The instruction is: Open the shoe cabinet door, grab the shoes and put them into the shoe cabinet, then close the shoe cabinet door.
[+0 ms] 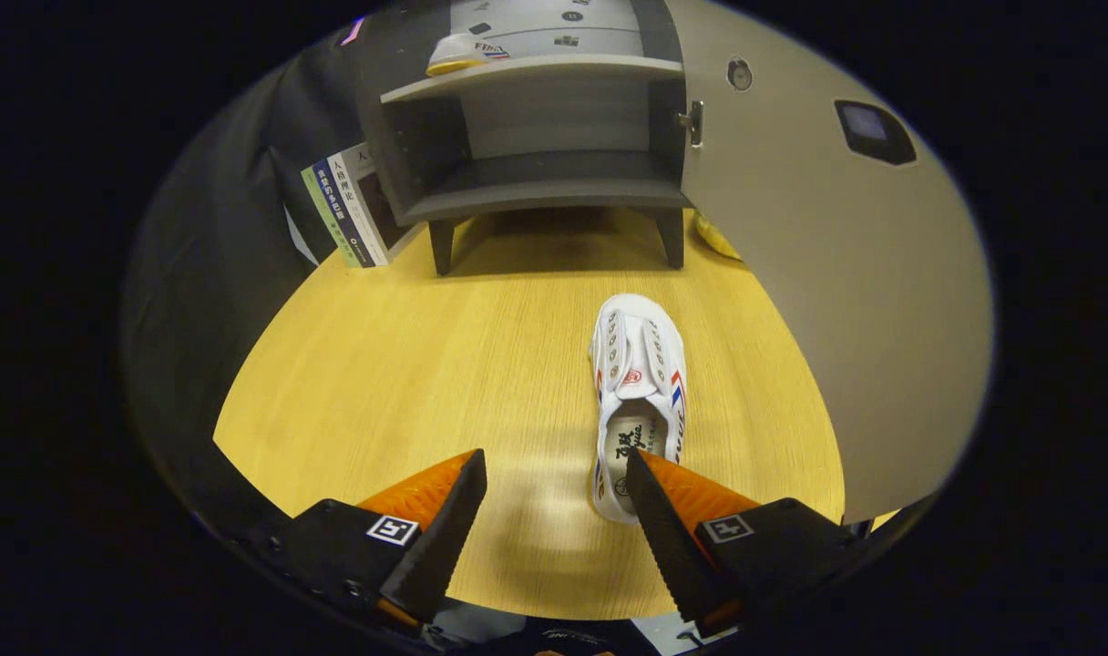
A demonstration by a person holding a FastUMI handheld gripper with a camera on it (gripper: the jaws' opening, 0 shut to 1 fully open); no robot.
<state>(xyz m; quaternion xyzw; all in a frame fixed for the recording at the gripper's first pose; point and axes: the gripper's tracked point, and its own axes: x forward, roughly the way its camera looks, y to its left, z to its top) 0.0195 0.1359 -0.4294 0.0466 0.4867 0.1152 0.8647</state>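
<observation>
On the wooden surface (381,383), a white shoe (638,383) lies toe pointing toward the cabinet, at about one o'clock from the fingers (554,483), which stand spread wide apart and hold nothing; the right fingertip overlaps the shoe's heel. Straight ahead at twelve o'clock stands the grey shoe cabinet (536,182), its door (827,301) swung open to the right. Another shoe (465,53) rests on its upper shelf. Books (349,210) lean at eleven o'clock beside it.

The table (381,364) is showing a smooth, faintly glossy wood grain. The shoe (638,383) is looking like matt white cloth. The cabinet (554,178) is showing matt grey board, its door (846,301) smooth, with a shiny metal latch (695,123). The gripper (554,478), standing wide open, is showing ribbed fingers.
</observation>
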